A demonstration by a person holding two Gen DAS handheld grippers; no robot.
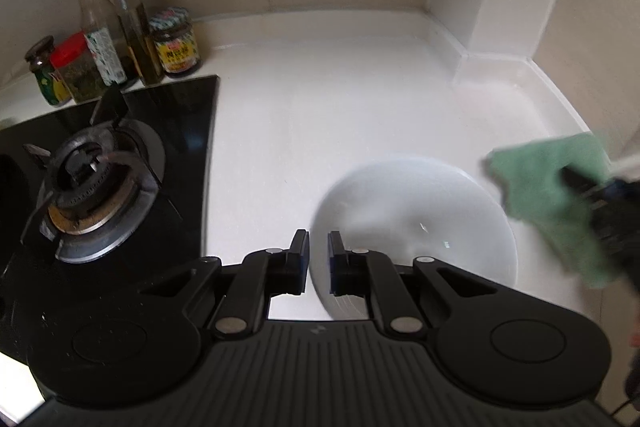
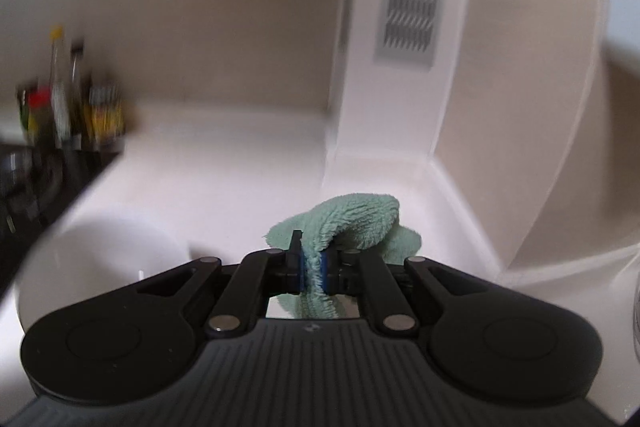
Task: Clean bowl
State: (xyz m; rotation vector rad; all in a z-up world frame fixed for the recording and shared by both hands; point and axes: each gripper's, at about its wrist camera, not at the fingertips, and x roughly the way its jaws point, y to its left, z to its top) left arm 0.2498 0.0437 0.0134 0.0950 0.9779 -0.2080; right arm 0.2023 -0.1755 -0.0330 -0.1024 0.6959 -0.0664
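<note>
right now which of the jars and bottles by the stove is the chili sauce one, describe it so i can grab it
Find the black gas stove on the white counter. Behind its far edge, bottles and jars line the wall. Take the squat dark jar at the right end, the only one with a checked teal-and-white lid and a yellow label.

The light here is soft and a bit dim, with no hard shadows. My white bench (image 1: pixel 340 99) shines so bright that the white bowl (image 1: pixel 412 223) almost melts into it, with only a tiny glint inside. The glass of the stove top (image 1: pixel 192 131) shows pale reflections. My left view is mostly sharp, but the green cloth (image 1: pixel 552 203) at its right edge is smeared. My right view is blurry, and the bottles (image 2: pixel 68 95) look streaked. Both views bend at the edges, with black corners.
</note>
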